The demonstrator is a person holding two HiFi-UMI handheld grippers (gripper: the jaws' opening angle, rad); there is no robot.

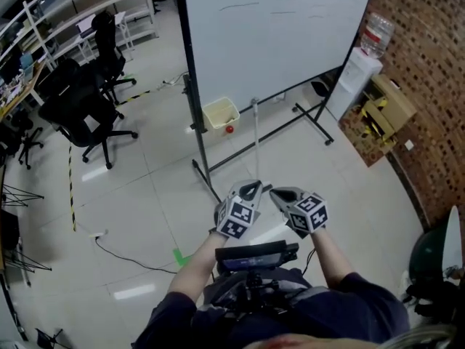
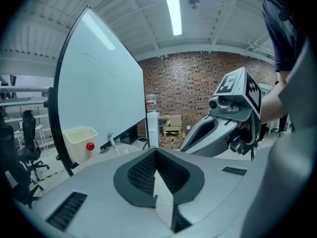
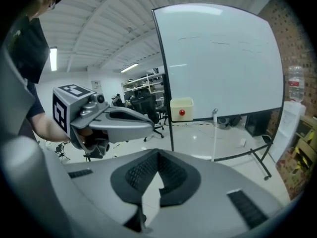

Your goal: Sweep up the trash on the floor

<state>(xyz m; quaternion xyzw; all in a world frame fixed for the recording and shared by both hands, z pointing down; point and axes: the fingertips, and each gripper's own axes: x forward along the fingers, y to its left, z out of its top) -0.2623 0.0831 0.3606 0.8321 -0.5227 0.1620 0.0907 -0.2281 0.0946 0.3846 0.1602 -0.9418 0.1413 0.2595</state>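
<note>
My left gripper (image 1: 253, 188) and right gripper (image 1: 277, 193) are side by side in front of me, above the tiled floor. Both are shut with nothing between the jaws, as the left gripper view (image 2: 156, 153) and the right gripper view (image 3: 158, 156) show. A thin white pole (image 1: 256, 133) stands upright just ahead of them, in front of the whiteboard (image 1: 276, 27). A cream bin (image 1: 221, 113) with a red round thing on its front hangs at the whiteboard's stand. A small green scrap (image 1: 179, 257) lies on the floor to my left.
The whiteboard's black legs (image 1: 205, 171) spread across the floor ahead. Black office chairs (image 1: 83, 111) stand at the left, with a cable (image 1: 123, 257) trailing near them. A water dispenser (image 1: 356, 78) and cardboard boxes (image 1: 385, 111) stand by the brick wall at the right.
</note>
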